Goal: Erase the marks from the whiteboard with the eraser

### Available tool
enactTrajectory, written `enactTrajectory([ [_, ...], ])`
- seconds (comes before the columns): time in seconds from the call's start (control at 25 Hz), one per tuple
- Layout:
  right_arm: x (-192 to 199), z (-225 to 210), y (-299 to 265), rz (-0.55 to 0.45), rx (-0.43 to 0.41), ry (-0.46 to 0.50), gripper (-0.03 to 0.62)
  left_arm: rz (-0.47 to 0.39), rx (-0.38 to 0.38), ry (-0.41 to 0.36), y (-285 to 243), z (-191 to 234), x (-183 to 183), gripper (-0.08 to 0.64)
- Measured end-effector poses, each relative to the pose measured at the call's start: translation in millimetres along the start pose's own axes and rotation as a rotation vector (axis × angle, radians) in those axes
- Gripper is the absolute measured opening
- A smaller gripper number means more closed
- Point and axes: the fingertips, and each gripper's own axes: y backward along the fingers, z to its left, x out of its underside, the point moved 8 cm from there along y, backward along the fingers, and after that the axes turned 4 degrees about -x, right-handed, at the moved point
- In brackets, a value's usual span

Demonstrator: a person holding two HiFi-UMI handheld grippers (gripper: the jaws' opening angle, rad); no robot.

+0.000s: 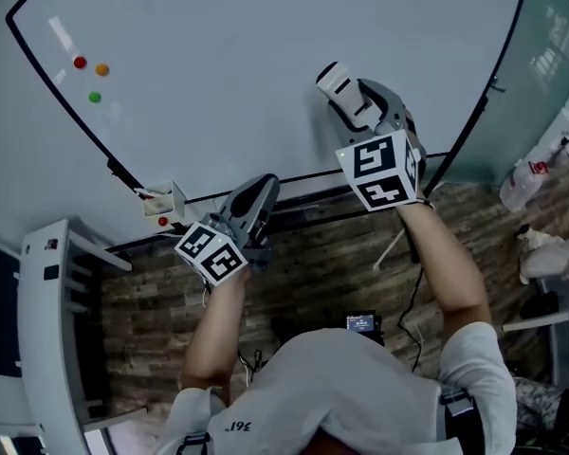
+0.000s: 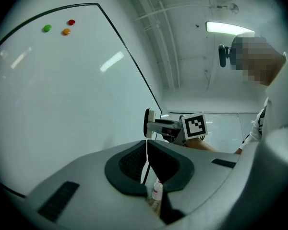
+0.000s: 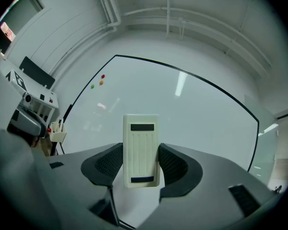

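Observation:
The whiteboard fills the upper head view, and I see no pen marks on it. My right gripper is shut on the cream eraser, holding it at the board's lower middle. In the right gripper view the eraser stands upright between the pads of the right gripper, in front of the whiteboard. My left gripper hangs by the board's bottom edge, apart from the eraser. Seen in its own view, the left gripper has its jaws together on nothing. The eraser shows beyond it, close to the whiteboard.
Red, orange and green magnets sit at the board's upper left. A small white pen holder hangs at the board's lower left corner. A white rack stands at the left, a glass wall and bags at the right, over a wooden floor.

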Motion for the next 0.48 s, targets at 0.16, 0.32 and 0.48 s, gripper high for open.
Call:
enactTrajectory([
  [0.16,16.1,1.0,18.8,-0.021,-0.026,-0.046,0.252,0.009,-0.021,-0.027,8.3,-20.1,7.9,0.011],
  [0.32,37.8,6.1,37.4,-0.017,-0.060,-0.106,0.252,0.016,-0.037,-0.033,17.8,-34.9,19.5,0.011],
  [0.48,54.4,12.9,51.1,0.002,-0.085,-0.129,0.252,0.025,-0.053,-0.010,26.6,-42.7,29.9,0.011],
])
